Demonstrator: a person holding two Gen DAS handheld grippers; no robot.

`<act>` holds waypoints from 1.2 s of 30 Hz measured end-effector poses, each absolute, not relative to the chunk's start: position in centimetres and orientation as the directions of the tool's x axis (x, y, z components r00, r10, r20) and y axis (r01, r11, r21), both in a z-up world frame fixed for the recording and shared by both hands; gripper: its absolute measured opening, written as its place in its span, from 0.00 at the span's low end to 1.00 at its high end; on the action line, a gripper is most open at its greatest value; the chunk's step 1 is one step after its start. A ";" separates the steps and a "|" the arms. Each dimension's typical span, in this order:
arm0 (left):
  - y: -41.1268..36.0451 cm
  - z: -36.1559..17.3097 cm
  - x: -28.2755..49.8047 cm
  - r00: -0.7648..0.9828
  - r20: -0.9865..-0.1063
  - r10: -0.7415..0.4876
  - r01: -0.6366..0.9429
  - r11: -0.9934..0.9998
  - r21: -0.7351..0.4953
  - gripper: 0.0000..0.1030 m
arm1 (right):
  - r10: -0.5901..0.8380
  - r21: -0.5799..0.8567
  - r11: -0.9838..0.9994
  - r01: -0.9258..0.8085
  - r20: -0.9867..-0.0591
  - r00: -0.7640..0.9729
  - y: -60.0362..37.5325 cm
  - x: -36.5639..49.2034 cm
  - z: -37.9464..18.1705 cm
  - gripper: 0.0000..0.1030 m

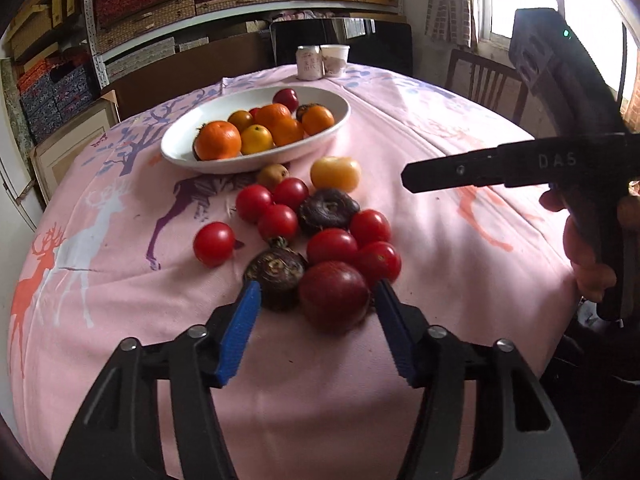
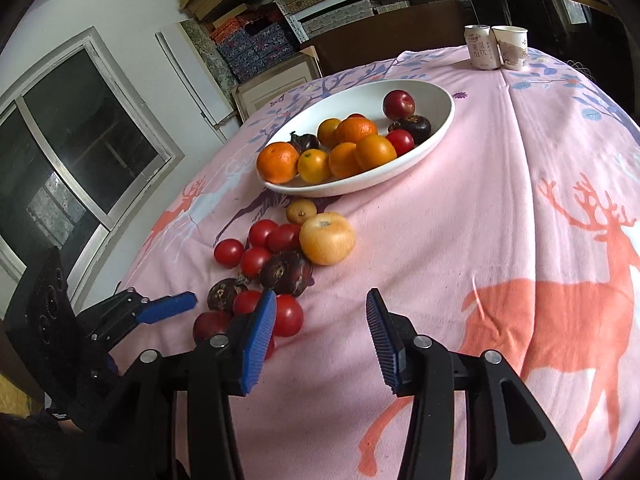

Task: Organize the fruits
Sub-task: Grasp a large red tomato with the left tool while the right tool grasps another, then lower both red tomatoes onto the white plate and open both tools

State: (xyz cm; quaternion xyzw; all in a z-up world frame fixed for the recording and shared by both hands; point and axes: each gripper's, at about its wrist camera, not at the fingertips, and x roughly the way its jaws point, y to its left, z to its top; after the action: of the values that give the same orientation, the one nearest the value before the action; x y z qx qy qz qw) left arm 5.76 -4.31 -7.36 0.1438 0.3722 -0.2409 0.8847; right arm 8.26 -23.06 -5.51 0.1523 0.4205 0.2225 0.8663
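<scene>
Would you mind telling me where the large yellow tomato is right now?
The large yellow tomato lies on the pink tablecloth, just in front of the white bowl, beside a small brownish fruit and the cluster of red tomatoes.

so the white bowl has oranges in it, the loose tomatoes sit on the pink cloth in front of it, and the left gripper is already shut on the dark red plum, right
Not quite. The left gripper is open: in the left wrist view its blue pads stand either side of the dark red plum and a dark brown fruit without clamping. The white bowl does hold oranges, and loose tomatoes lie on the pink cloth in front of it.
</scene>
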 end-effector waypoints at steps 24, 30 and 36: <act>-0.7 -4.8 4.5 0.670 -0.655 -0.351 0.451 0.893 -0.017 0.37 | 0.467 0.294 0.871 -0.394 -0.745 0.477 -16.3 6.4 -6.2 0.37; -0.4 -4.2 5.4 0.667 -0.647 -0.369 0.449 0.893 -0.046 0.37 | 0.496 0.315 0.861 -0.400 -0.698 0.516 -17.6 6.3 -4.2 0.28; -2.1 -1.1 11.2 0.699 -0.611 -0.371 0.451 0.892 -0.024 0.37 | 0.489 0.359 0.872 -0.331 -0.651 0.581 -20.7 12.2 0.0 0.28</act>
State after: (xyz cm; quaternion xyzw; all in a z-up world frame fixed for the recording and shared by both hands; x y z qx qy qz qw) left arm 11.19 -2.15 -1.14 0.0638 0.3168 -0.2235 0.9196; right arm 12.16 -20.74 -0.03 0.0998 0.3946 0.2320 0.8835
